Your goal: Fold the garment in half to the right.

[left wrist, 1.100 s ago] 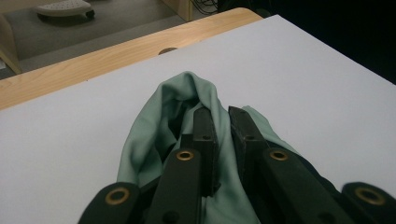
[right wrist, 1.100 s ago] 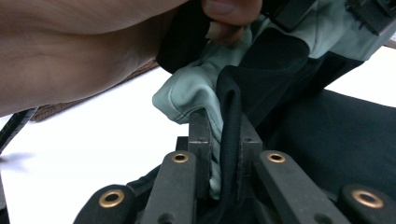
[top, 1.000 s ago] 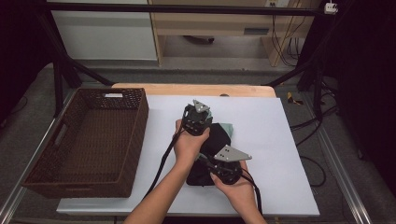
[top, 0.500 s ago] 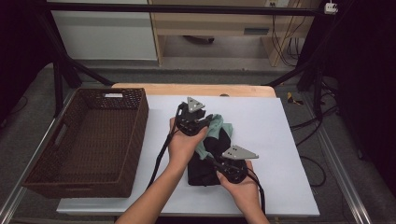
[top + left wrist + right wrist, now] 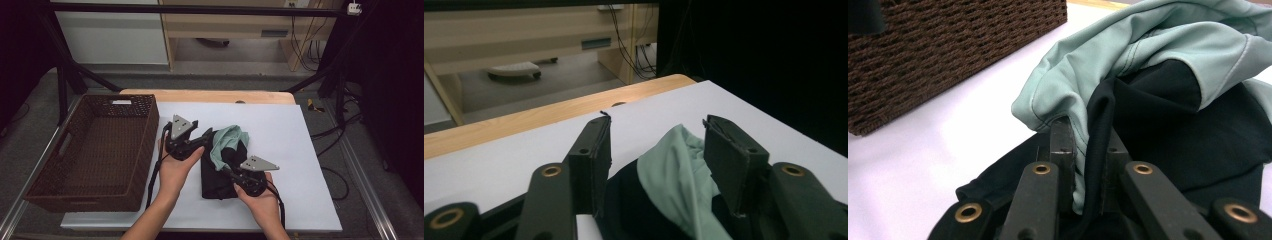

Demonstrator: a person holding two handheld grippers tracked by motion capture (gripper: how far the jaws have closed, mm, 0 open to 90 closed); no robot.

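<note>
A black garment [image 5: 216,177] with a mint-green part [image 5: 227,139] lies bunched on the white table [image 5: 295,135]. My right gripper [image 5: 227,159] is shut on a fold of black and green cloth at the garment's near side, and the right gripper view shows the jaws [image 5: 1087,135] pinching that fold of the garment [image 5: 1148,60]. My left gripper [image 5: 206,136] is at the garment's left edge. Its jaws have just been opening and stand apart [image 5: 656,135], with the green cloth [image 5: 674,175] loose between and beyond them and no pad pressing on it.
A dark brown wicker basket [image 5: 150,135] stands at the table's left, close beside the left hand, and its wall also appears in the right gripper view [image 5: 923,45]. A wooden strip [image 5: 210,96] runs along the table's far edge. Cables trail on the floor at right.
The left gripper has moved left toward the basket and its jaws have opened, letting go of the cloth. More green cloth now shows on top of the black. The right gripper has stayed put.
</note>
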